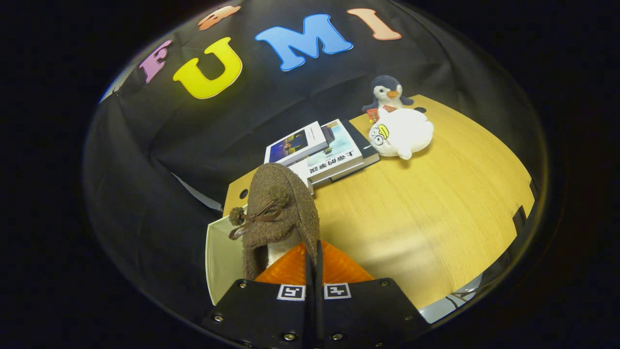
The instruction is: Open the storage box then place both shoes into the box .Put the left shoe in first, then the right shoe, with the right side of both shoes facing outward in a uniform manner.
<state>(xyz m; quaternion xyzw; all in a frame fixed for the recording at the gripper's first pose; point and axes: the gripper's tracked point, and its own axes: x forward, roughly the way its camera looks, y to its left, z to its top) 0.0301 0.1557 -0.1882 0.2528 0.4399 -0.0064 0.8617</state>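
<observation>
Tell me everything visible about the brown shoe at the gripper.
The shoe is a fuzzy brown slipper-like one, felt or fleece by its look, with a pale lining showing at its opening. A thin brown bow with two pom-poms sits on its upper. It stands up steeply just ahead of the gripper, whose fingers are closed together on its near edge, so it seems held. Behind its lower part lies the pale box, at the table edge; contact between shoe and box cannot be told.
</observation>
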